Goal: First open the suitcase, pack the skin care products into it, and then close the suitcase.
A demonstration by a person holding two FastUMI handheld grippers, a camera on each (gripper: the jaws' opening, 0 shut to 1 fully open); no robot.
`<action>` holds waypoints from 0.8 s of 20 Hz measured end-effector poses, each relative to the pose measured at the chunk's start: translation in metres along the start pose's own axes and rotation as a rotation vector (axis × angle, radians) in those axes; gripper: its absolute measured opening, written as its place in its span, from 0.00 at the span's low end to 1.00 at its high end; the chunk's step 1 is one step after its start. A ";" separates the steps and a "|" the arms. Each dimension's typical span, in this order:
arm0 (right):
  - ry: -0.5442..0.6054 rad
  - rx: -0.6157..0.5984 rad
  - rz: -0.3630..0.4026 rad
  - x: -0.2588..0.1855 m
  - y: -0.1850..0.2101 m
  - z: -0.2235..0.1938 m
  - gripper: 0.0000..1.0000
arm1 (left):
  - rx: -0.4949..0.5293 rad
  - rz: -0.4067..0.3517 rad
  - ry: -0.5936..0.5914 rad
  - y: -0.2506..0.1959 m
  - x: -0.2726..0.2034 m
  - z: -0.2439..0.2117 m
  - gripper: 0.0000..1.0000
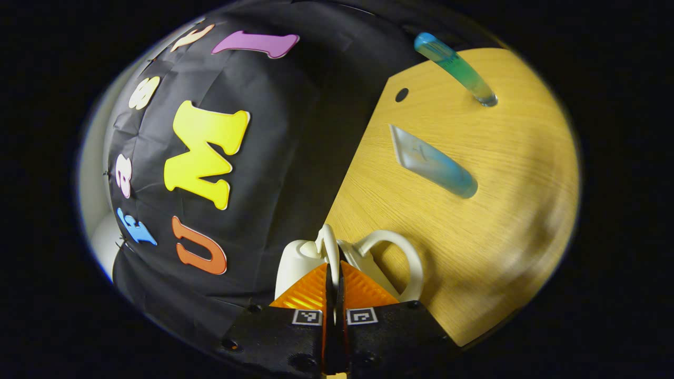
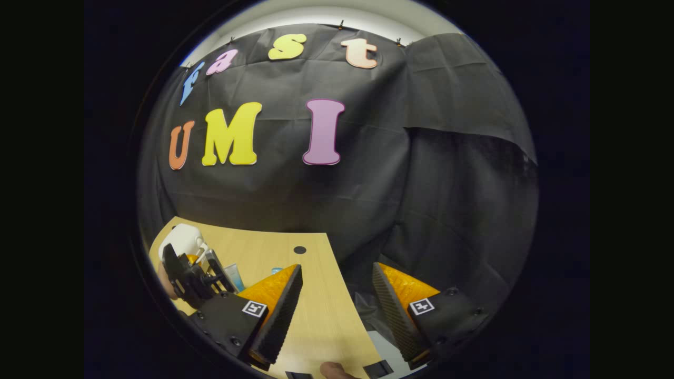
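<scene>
l gripper (image 1: 334, 273) clenched on thin white loop, maybe suitcase (image 1: 300, 263) handle. r gripper (image 2: 337, 300) released over desk (image 2: 321, 321). two tubes (image 1: 434, 163) on desk.

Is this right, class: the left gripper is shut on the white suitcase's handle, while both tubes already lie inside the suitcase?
Not quite. In the left gripper view the left gripper is shut on the white handle, but both tubes lie on the wooden table, not in the suitcase.

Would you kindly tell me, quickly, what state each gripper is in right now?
Left gripper: closed, both fingers pressing on a thin loop of the white plastic suitcase.
Right gripper: open, holding nothing, above the edge of the light wooden table.
</scene>
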State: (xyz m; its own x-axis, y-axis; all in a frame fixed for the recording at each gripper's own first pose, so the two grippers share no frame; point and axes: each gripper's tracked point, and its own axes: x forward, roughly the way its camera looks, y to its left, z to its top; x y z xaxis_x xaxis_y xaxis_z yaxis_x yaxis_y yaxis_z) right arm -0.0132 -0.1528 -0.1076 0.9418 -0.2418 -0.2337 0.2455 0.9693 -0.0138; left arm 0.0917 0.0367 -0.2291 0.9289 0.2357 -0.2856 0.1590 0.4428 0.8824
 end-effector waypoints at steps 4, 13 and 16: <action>0.003 -0.003 0.017 0.005 0.024 0.007 0.79 | -0.200 -0.029 -0.015 0.056 -0.010 0.001 0.03; 0.014 -0.019 0.068 0.007 0.114 0.009 0.80 | -0.516 -0.015 -0.023 0.203 -0.005 -0.078 0.03; 0.023 -0.030 0.075 0.006 0.145 0.006 0.80 | -0.520 -0.012 -0.031 0.230 0.003 -0.119 0.02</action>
State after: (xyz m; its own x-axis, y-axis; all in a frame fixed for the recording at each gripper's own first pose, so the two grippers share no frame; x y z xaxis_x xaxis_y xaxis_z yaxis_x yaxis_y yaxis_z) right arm 0.0297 -0.0136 -0.1053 0.9514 -0.1681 -0.2579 0.1675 0.9856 -0.0245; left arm 0.0911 0.2417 -0.0714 0.9387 0.2058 -0.2766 -0.0101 0.8185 0.5744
